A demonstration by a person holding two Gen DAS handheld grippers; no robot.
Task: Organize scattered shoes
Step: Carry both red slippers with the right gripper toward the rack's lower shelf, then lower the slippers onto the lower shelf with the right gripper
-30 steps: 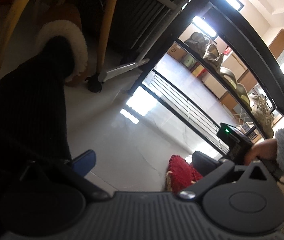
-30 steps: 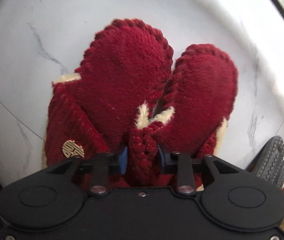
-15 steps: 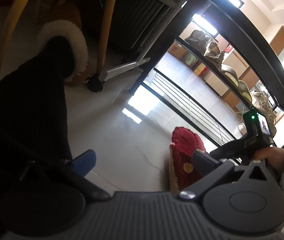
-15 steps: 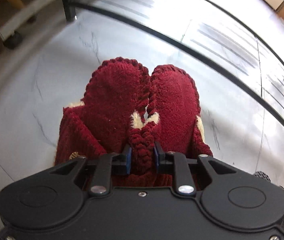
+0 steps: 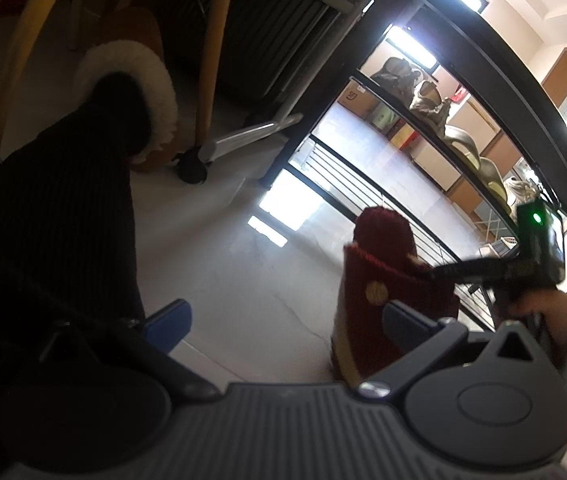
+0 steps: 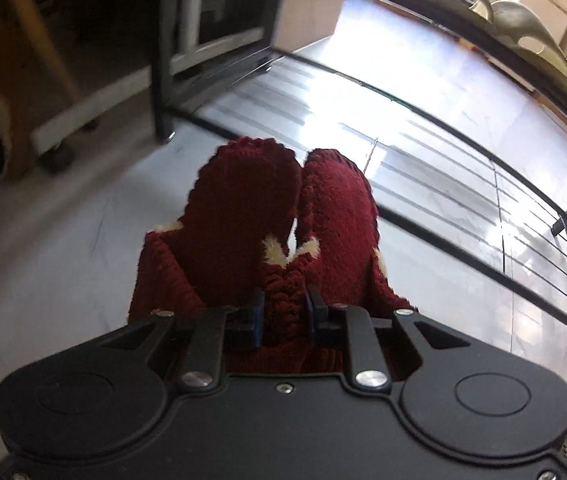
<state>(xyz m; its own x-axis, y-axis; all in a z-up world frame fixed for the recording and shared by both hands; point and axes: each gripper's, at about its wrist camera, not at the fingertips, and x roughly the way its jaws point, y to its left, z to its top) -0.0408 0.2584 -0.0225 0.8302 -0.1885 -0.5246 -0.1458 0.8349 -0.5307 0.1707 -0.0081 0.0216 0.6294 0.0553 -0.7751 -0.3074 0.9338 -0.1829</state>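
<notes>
My right gripper [image 6: 283,312] is shut on the inner collars of a pair of dark red knitted slippers [image 6: 279,216] and holds them above the pale floor, toes toward the black shoe rack [image 6: 443,92]. The pair also shows in the left wrist view [image 5: 383,276], hanging from the right gripper [image 5: 435,270] in front of the rack's low shelf [image 5: 367,196]. My left gripper [image 5: 283,320] is open and empty, low over the floor, its blue pads [image 5: 169,322] wide apart.
The rack's upper shelf [image 5: 435,128] holds several beige and olive shoes [image 5: 423,96]. A brown fur-lined slipper on a dark-trousered leg [image 5: 131,92] stands at left. Wooden chair legs [image 5: 215,48] and a wheeled frame [image 5: 251,136] stand near the rack's left post.
The right gripper has lifted the red slippers off the floor and carried them toward the rack's low shelf. The left gripper has stayed still and open.
</notes>
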